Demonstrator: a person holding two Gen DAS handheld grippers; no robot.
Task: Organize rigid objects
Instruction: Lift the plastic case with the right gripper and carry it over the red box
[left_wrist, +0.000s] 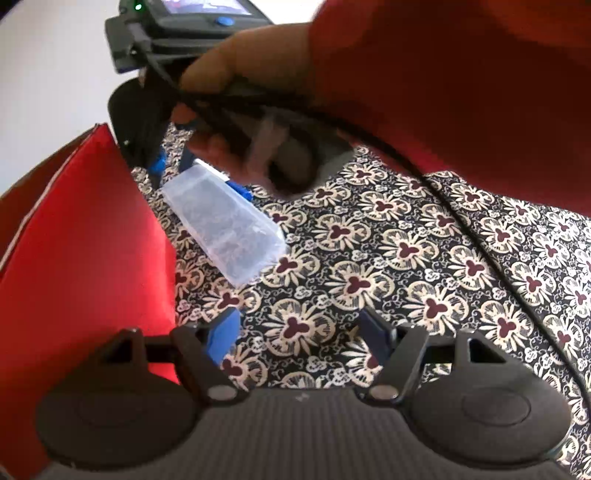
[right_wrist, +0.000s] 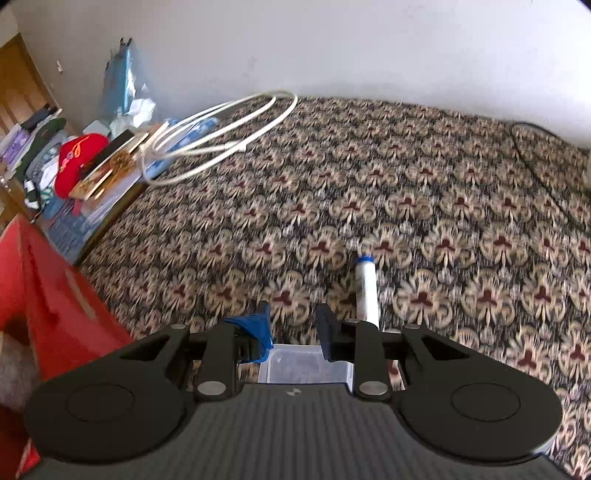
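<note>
Holding a clear plastic box (left_wrist: 221, 225) in the right gripper (left_wrist: 195, 170), pinched at its far end, box slanting from 11 toward 5 o'clock over the floral bedspread (left_wrist: 406, 258). In the right wrist view the box (right_wrist: 304, 363) sits low at 6 o'clock between the blue-padded fingers (right_wrist: 258, 332), which stand fairly narrow and look closed on it. Left gripper (left_wrist: 299, 332) fingers wide, nothing between them, only bedspread. Red box (left_wrist: 85, 236) at 9 o'clock of the left view, just beside the clear box. White tube with blue cap (right_wrist: 366, 288) lies on the bedspread at 1 o'clock of the right fingers, apart from them. White cable loop (right_wrist: 221, 136) farther off at 11 o'clock.

Handling guess: clear box looks light, stiff, thin-walled, smooth, so slippery; the end pinch lets it swing. Better taken across the short sides near mid-length. Contents hazy, cannot tell.
</note>
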